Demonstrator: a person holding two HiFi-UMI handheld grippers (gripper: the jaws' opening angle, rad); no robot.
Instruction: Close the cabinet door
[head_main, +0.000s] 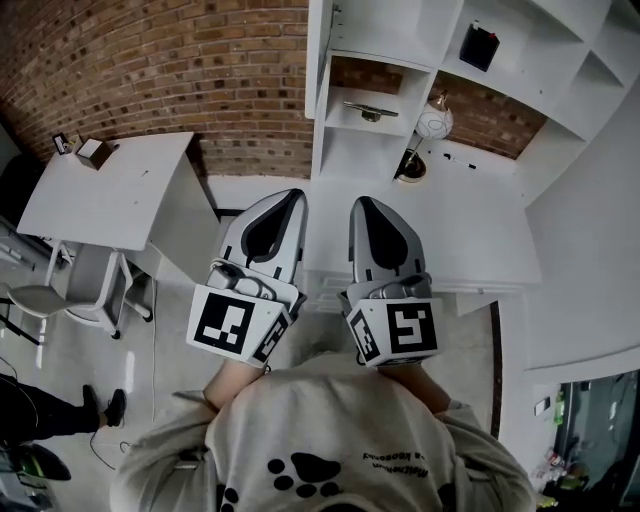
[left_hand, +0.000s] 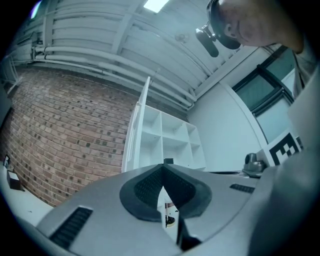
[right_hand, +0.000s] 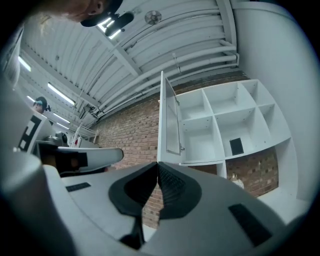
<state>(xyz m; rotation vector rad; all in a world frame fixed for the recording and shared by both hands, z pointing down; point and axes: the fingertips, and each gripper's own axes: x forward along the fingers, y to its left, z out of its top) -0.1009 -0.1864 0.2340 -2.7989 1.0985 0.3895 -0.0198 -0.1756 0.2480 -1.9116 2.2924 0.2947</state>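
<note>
Well short of contact. Both grippers are up in front of you, side by side and near each other. The left gripper has its jaws closed with nothing between them, and the right gripper is the same.

- Cabinet door: ahead, hung on the left side of the white cabinet. It stands out from the front, roughly square to it, apart from both jaws.
- Risk: the door shows you mostly its thin free edge. Closed tips pressed there could skid off, past the panel and into the shelves. Its outer face looks toward the brick wall, so you would need to come round that side.
- Risk: a hard shove could slam the door and shake the black item and the round ornament.
- Orientation: tall panel, long axis upright, free edge pointing back at you, inner face turned right toward the compartments.
</note>
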